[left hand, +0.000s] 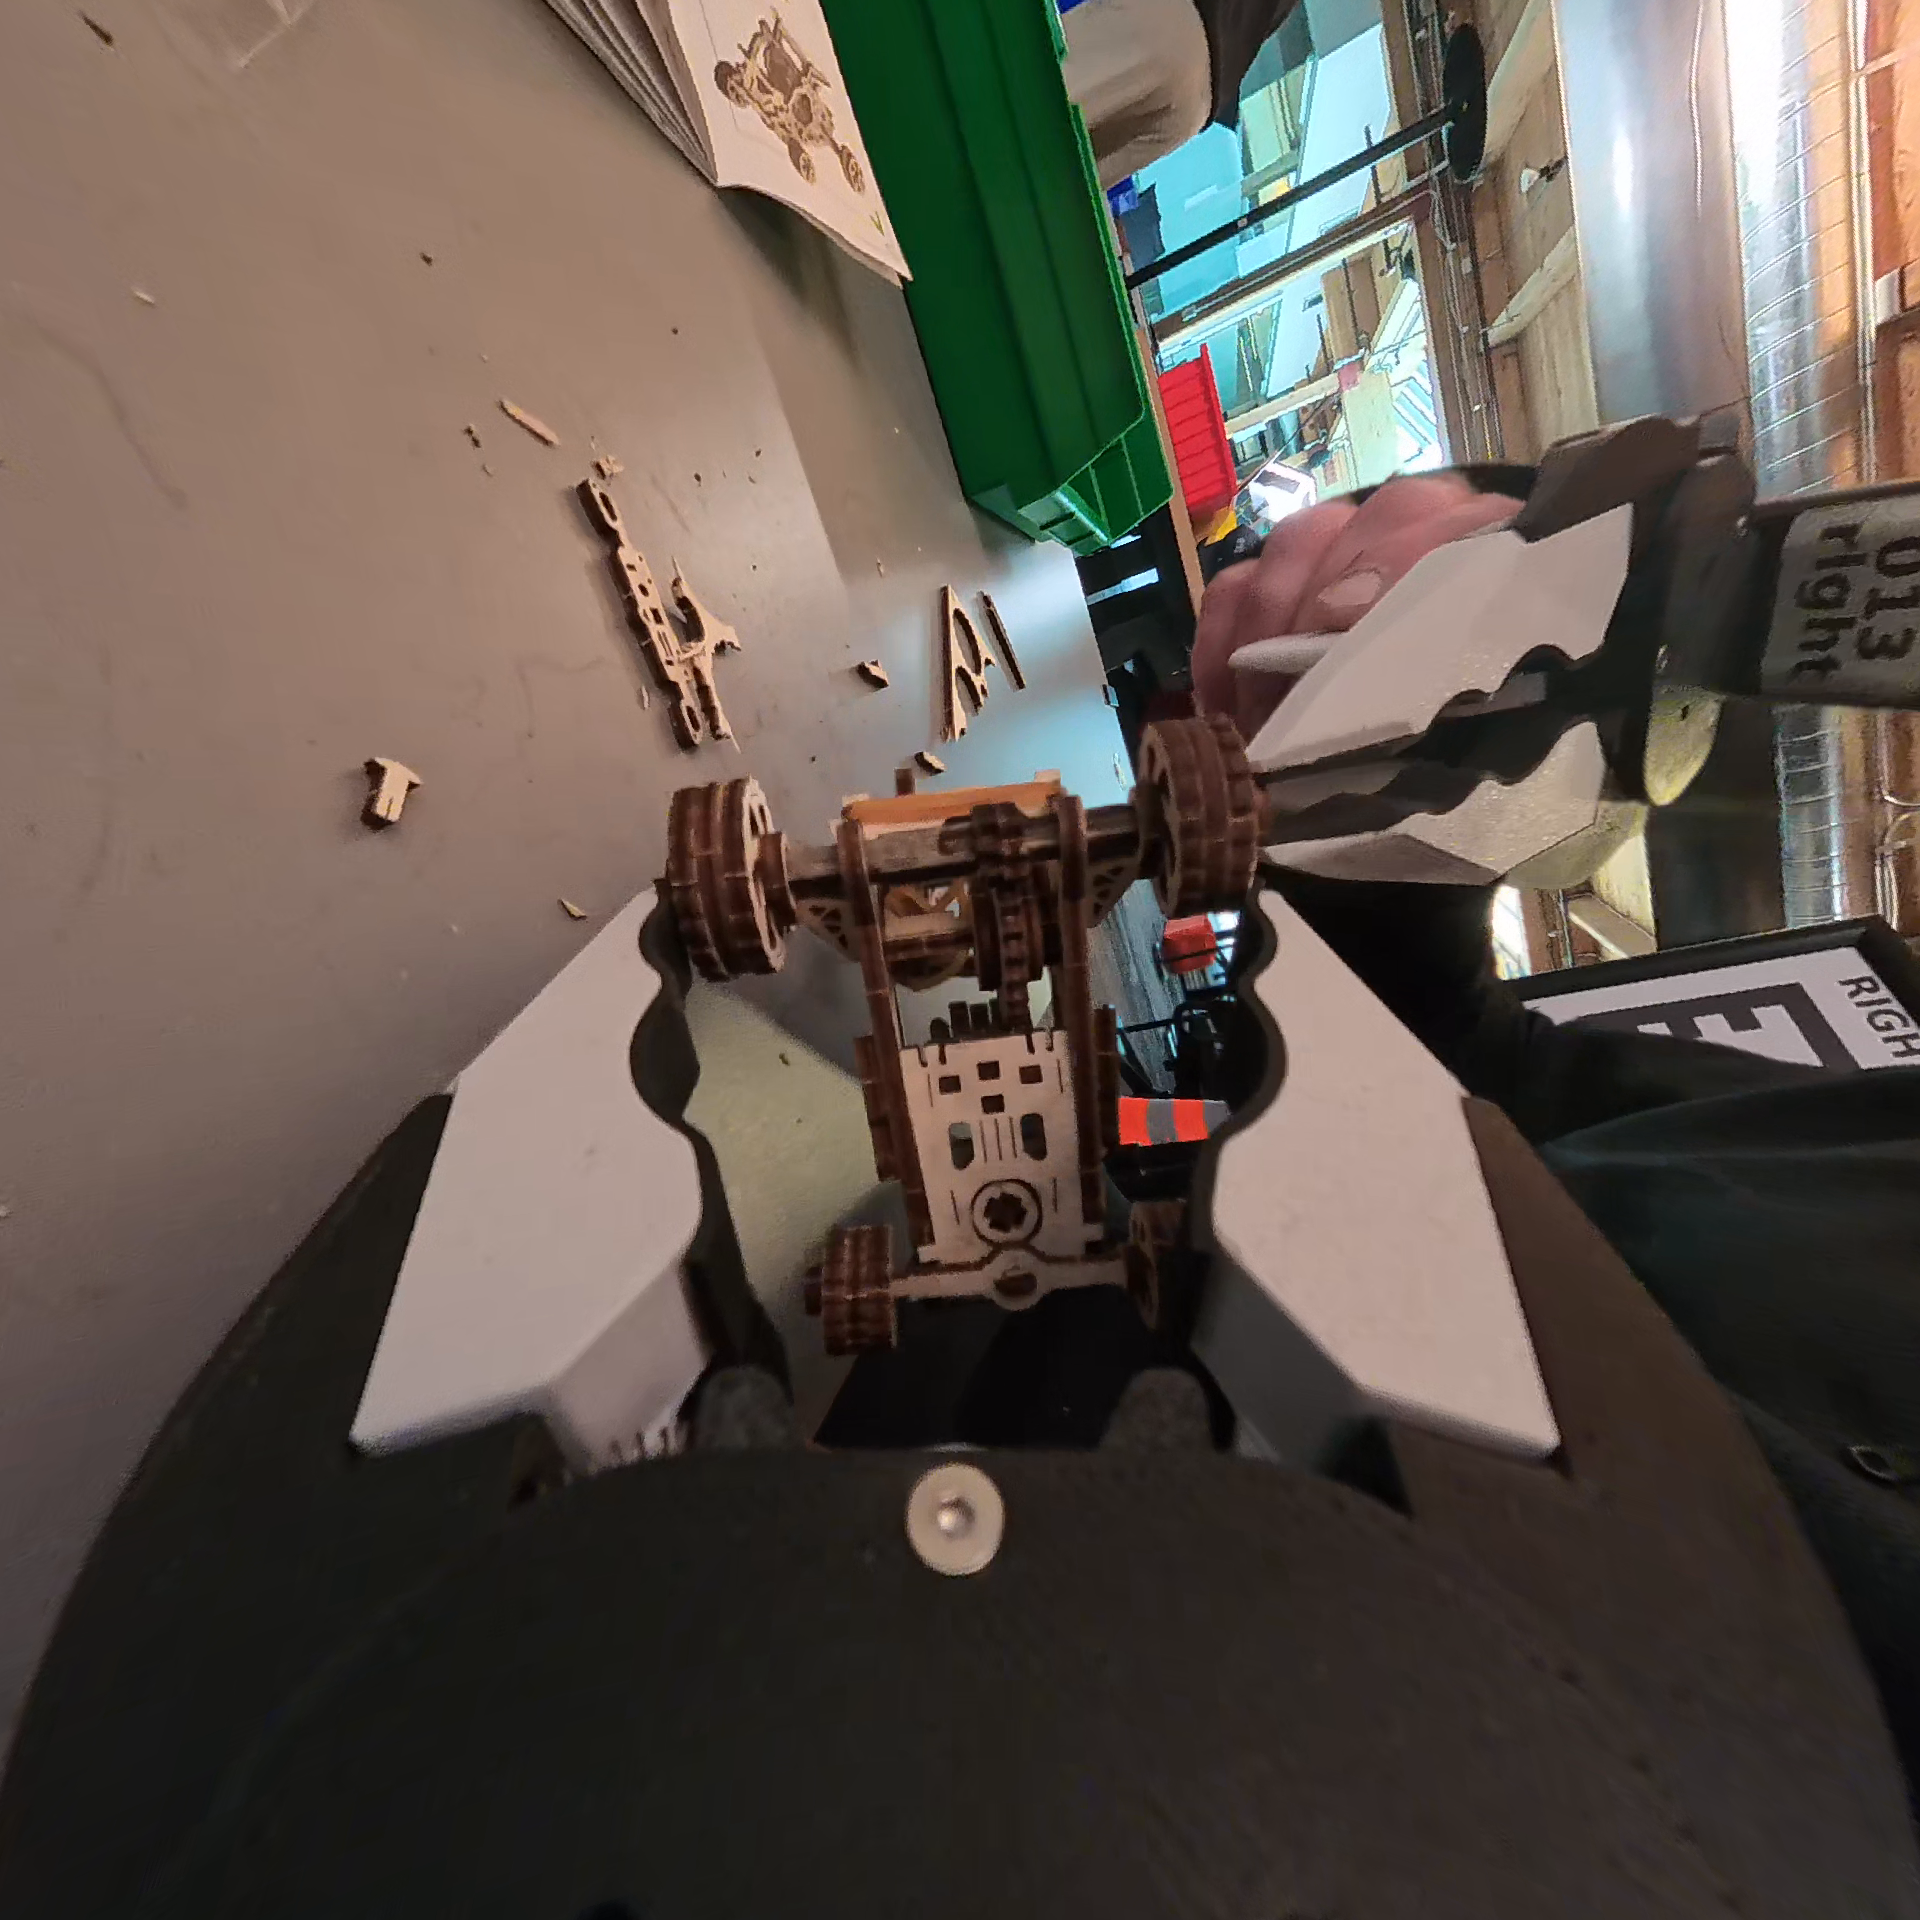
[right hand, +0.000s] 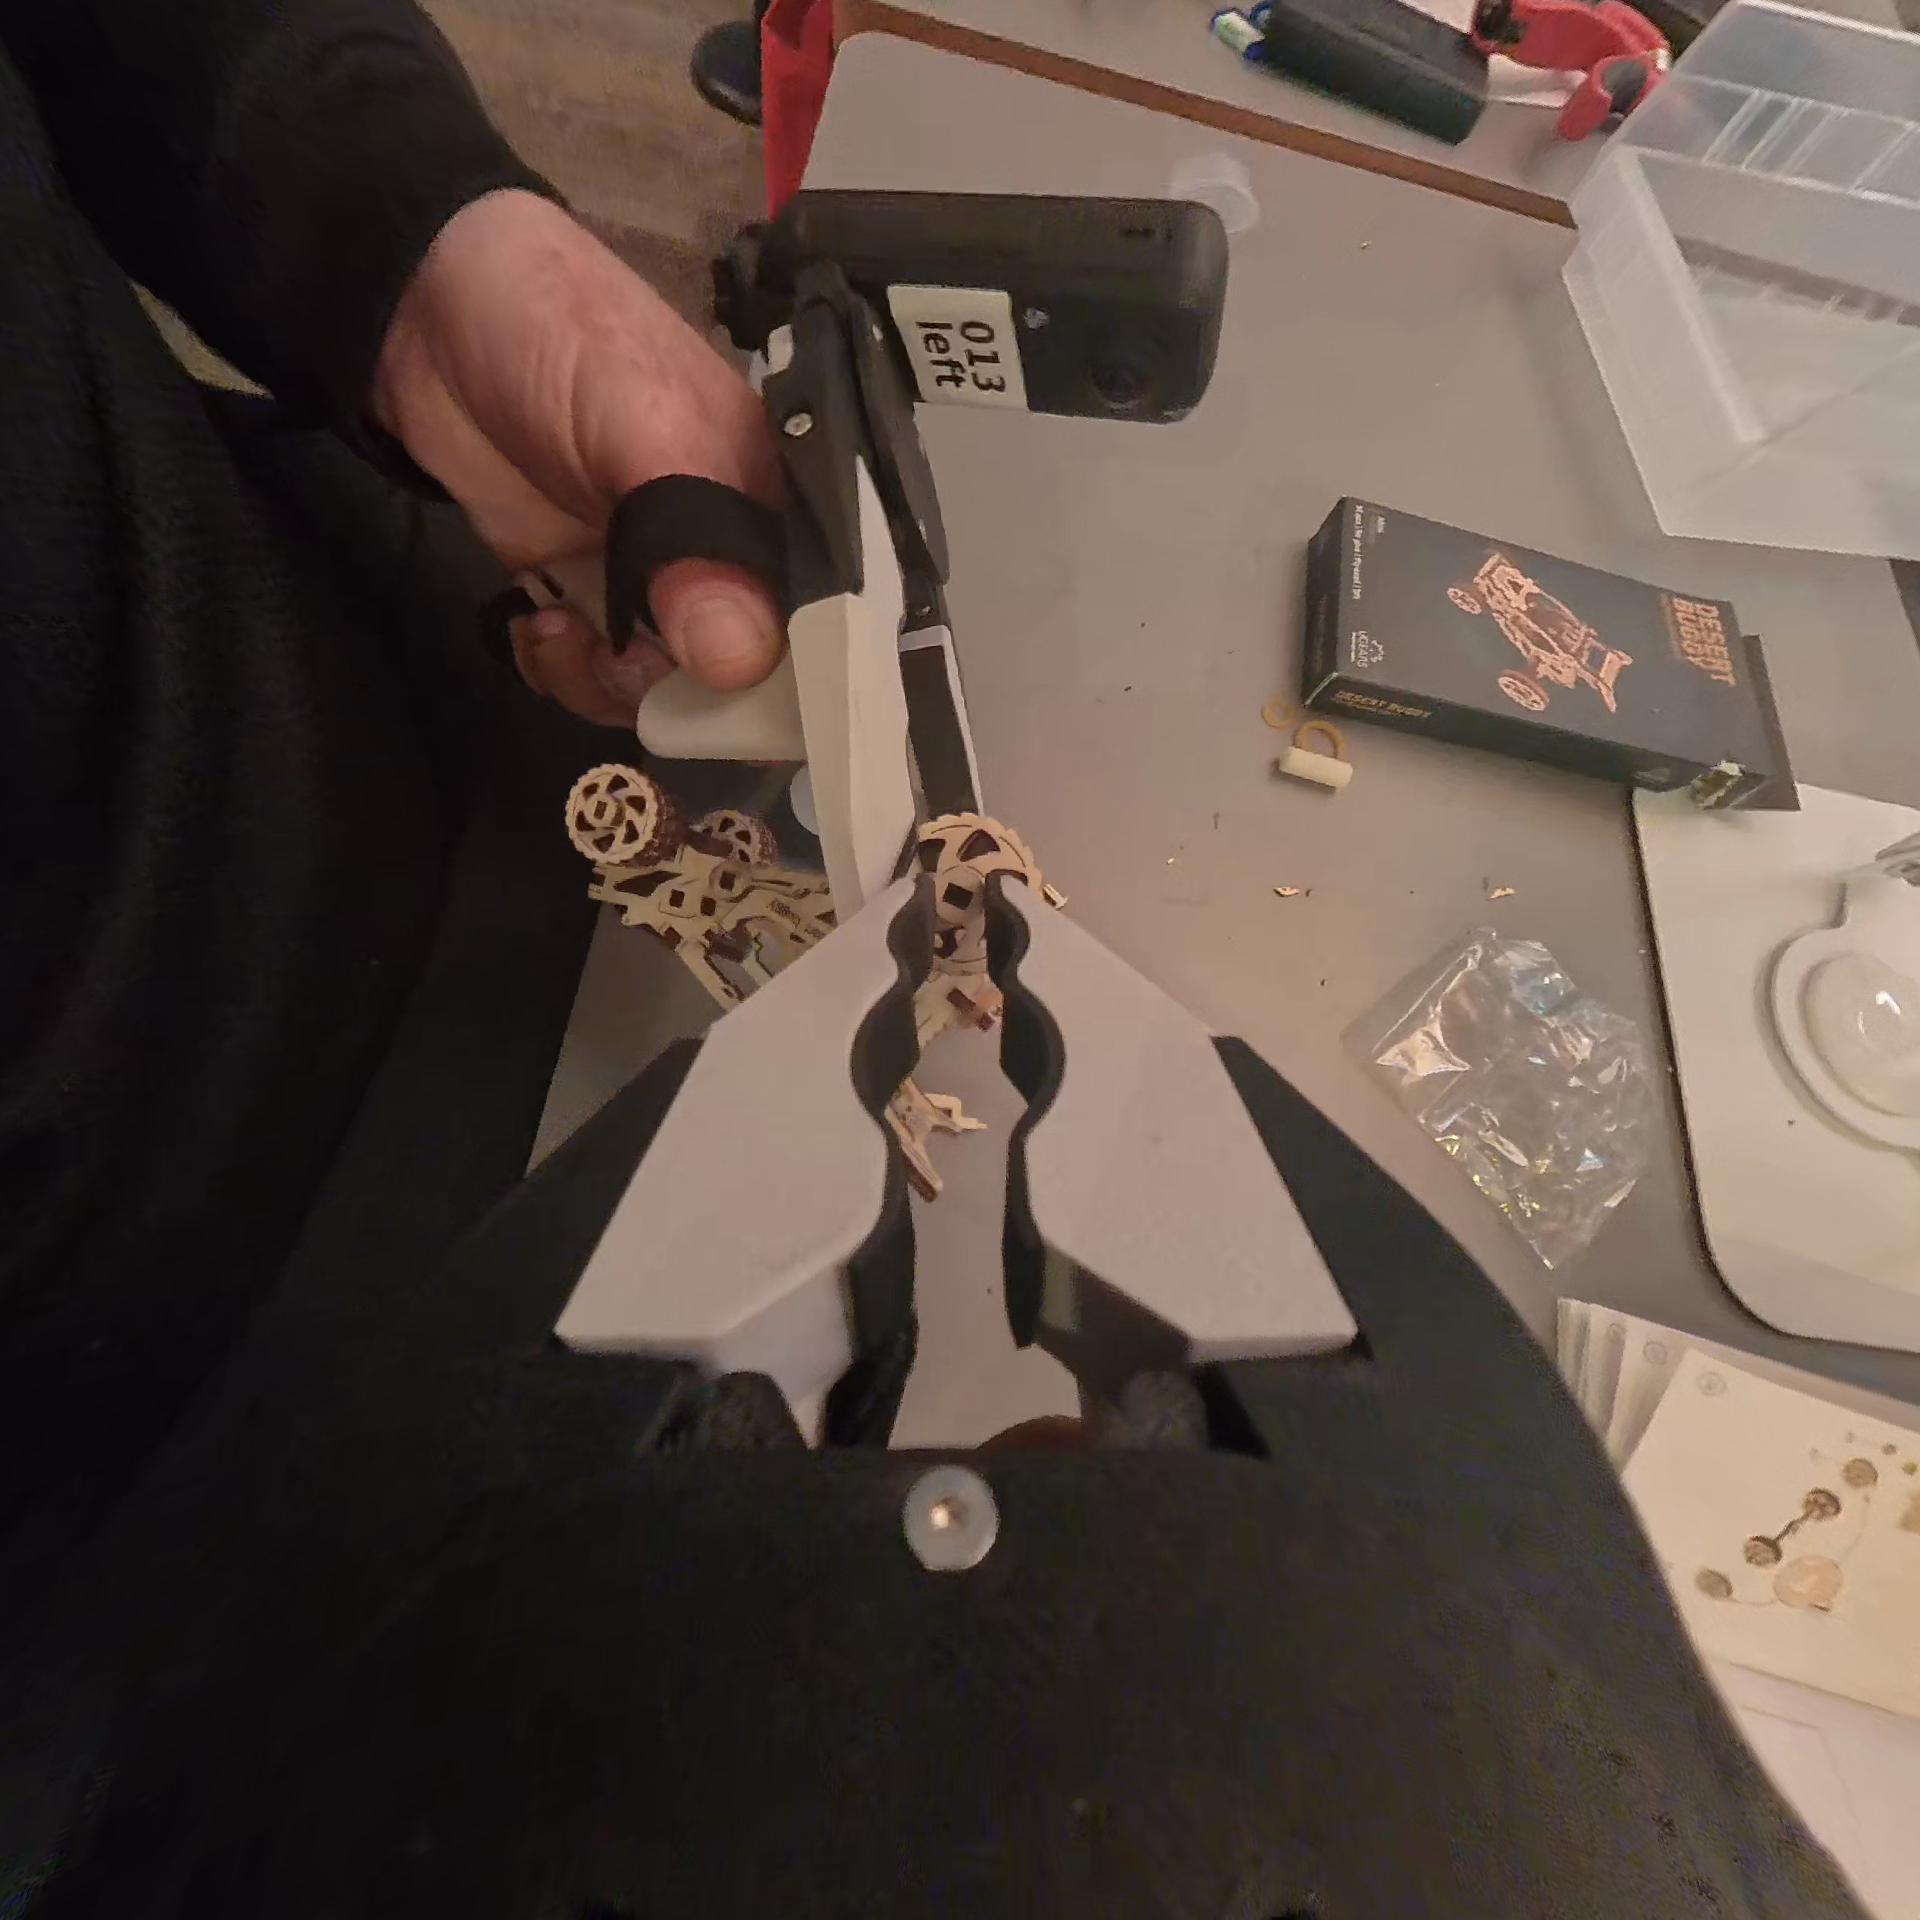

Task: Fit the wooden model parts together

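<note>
A wooden buggy model (left hand: 977,1091) with four wheels sits between the fingers of my left gripper (left hand: 956,914), which holds it up off the grey table (left hand: 260,520). Its rear axle and big wheels (left hand: 1195,821) stick out past the fingertips. My right gripper (right hand: 956,888) is shut on a thin flat wooden part (right hand: 951,935) whose rounded toothed end pokes past the tips. In the left wrist view the right gripper (left hand: 1262,805) presses edge-on against the model's right rear wheel. The left gripper (right hand: 883,831) and the model (right hand: 686,883) also show in the right wrist view.
Loose wooden parts (left hand: 655,613) and chips lie on the table. A green bin (left hand: 1018,260) and an instruction booklet (left hand: 769,94) stand behind. A black kit box (right hand: 1538,644), a plastic bag (right hand: 1507,1091), a clear container (right hand: 1766,260) and a white tray (right hand: 1818,1039) lie to the right.
</note>
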Motion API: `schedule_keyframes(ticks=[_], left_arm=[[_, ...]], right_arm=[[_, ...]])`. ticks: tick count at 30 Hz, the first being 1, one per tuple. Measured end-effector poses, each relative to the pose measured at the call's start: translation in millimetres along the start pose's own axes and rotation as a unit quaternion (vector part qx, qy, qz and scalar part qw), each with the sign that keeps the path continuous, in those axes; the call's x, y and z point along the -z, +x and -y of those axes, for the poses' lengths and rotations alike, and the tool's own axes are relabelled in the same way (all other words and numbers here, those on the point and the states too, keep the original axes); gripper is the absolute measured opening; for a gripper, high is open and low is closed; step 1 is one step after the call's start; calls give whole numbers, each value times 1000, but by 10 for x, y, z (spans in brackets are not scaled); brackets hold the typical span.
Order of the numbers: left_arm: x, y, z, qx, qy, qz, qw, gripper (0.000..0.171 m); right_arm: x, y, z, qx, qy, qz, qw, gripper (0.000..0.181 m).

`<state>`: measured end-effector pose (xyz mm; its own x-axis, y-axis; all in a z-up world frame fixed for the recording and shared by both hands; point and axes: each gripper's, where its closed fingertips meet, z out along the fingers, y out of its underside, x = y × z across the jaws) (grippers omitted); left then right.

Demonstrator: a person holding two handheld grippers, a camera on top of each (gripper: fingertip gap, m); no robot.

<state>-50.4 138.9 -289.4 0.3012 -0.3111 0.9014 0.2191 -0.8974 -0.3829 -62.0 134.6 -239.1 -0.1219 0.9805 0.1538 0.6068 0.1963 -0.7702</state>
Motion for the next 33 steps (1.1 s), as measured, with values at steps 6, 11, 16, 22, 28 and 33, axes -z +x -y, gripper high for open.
schedule_keyframes(ticks=[6, 11, 16, 22, 28, 33], left_arm=[[-18, -20, -34, -8, -19, 7, 1000, 100], [-16, -54, -55, -12, -32, 17, 999, 100], [-8, -37, -29, -18, -35, 12, 999, 100], [-16, -71, -58, -6, -44, 6, 999, 100], [-18, -78, -31, 14, -40, -7, 999, 100], [-12, -78, -18, 19, -38, -11, 999, 100]], right_arm=[[9, -32, -56, 91, -62, 58, 992, 6], [-13, -40, -88, 193, -107, 101, 970, 6], [-25, -42, -34, 256, -94, 107, 956, 6], [-56, -68, -75, 282, -99, 121, 947, 7], [-68, -23, -75, 275, -104, 138, 946, 7], [-98, -12, -79, 262, -95, 141, 950, 10]])
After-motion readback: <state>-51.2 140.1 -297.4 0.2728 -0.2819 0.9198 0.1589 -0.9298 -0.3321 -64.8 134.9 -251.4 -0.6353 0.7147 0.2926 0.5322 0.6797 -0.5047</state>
